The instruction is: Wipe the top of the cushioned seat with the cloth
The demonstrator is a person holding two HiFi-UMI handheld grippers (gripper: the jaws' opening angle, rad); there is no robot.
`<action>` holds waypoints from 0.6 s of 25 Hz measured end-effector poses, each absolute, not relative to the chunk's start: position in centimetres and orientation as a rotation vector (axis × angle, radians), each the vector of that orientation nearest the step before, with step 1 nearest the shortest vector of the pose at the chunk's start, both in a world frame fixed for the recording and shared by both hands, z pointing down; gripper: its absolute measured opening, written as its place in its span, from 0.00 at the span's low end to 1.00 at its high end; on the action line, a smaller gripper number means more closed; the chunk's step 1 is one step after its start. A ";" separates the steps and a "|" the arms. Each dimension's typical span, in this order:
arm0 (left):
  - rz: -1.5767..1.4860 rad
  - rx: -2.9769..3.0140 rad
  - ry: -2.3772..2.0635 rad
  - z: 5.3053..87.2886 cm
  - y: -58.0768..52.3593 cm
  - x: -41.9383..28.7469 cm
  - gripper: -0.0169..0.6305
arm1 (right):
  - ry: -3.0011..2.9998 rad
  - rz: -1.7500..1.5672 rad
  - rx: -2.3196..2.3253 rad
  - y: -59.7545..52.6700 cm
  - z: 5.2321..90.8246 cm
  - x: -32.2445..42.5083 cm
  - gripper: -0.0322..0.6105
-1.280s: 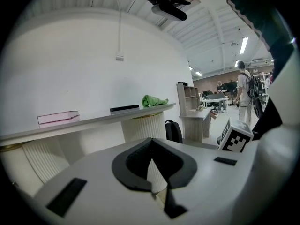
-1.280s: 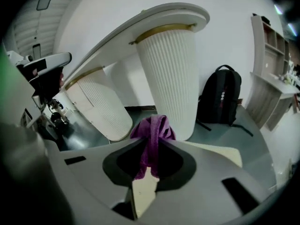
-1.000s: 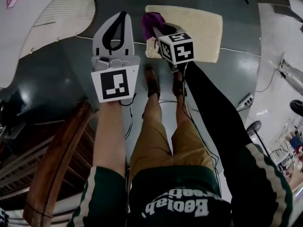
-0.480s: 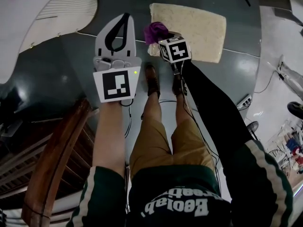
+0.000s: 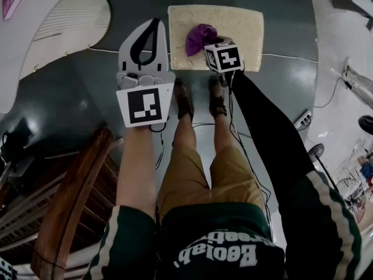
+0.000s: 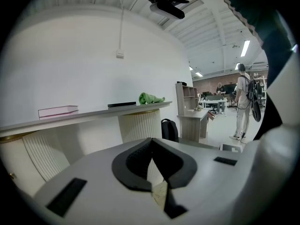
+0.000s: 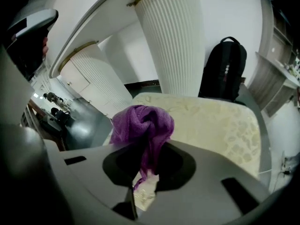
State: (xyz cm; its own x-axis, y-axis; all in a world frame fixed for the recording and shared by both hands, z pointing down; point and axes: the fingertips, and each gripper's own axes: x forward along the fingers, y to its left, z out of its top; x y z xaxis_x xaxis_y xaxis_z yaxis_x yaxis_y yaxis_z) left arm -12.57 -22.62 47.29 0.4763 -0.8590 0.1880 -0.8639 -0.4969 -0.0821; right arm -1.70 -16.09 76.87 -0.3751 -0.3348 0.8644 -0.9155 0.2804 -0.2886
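Note:
The cushioned seat [image 5: 239,28] is a cream rectangular pad low on the dark floor, just ahead of the person's shoes. A bunched purple cloth [image 5: 200,35] rests on its left half. My right gripper [image 5: 205,42] is shut on the cloth, its marker cube over the seat's near edge. In the right gripper view the cloth [image 7: 143,123] bulges out past the shut jaws of the right gripper [image 7: 145,146], with the seat [image 7: 215,125] spreading beyond. My left gripper [image 5: 153,23] hangs left of the seat over the floor, shut and holding nothing; the left gripper [image 6: 151,143] faces a white wall.
A white ribbed column [image 7: 173,36] and a black backpack [image 7: 225,69] stand just behind the seat. A white curved counter [image 5: 58,22] lies at the left, a wooden rail [image 5: 70,203] at lower left. Cables [image 5: 245,156] and a power strip [image 5: 303,121] lie on the floor at right.
My right gripper has carried the purple cloth from the seat's near left corner further right onto the seat top. The left gripper has held its place.

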 end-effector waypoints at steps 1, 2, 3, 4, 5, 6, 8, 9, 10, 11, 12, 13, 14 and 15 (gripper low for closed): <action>0.320 2.683 -1.557 47.3 -22.5 -11.8 0.05 | -1.844 1.065 1.141 -16.0 76.8 -0.1 0.15; 0.320 2.688 -1.550 47.3 -22.5 -11.1 0.05 | -1.826 1.057 1.159 -16.0 76.5 1.7 0.15; 0.318 2.692 -1.544 47.3 -22.4 -10.3 0.05 | -1.807 1.050 1.177 -15.9 76.3 3.6 0.15; 0.313 2.695 -1.539 47.2 -22.4 -9.5 0.05 | -1.788 1.044 1.196 -15.9 76.1 5.4 0.15; 0.306 2.697 -1.535 47.1 -22.4 -8.7 0.05 | -1.770 1.036 1.213 -15.8 75.8 7.1 0.15; 0.301 2.699 -1.532 47.0 -22.4 -8.0 0.05 | -1.755 1.029 1.227 -15.7 75.7 8.8 0.15; 0.298 2.705 -1.526 46.8 -22.4 -6.7 0.05 | -1.733 1.013 1.248 -15.5 75.7 11.8 0.15; 0.297 2.709 -1.524 46.7 -22.4 -6.1 0.05 | -1.724 1.003 1.255 -15.3 75.7 13.2 0.15; 0.296 2.714 -1.521 46.5 -22.4 -5.5 0.05 | -1.715 0.990 1.260 -15.3 75.6 14.6 0.15; 0.294 2.720 -1.517 46.3 -22.4 -4.9 0.05 | -1.706 0.978 1.266 -15.2 75.5 15.9 0.15; 0.294 2.724 -1.514 46.2 -22.3 -4.4 0.05 | -1.696 0.968 1.273 -15.1 75.5 17.1 0.15; 0.296 2.727 -1.510 46.1 -22.3 -3.9 0.05 | -1.681 0.965 1.283 -14.9 75.4 18.3 0.15; 0.299 2.728 -1.506 46.1 -22.3 -3.5 0.05 | -1.662 0.971 1.297 -14.7 75.5 19.5 0.15; 0.301 2.728 -1.504 46.0 -22.2 -3.1 0.05 | -1.638 0.991 1.316 -14.3 75.7 20.7 0.14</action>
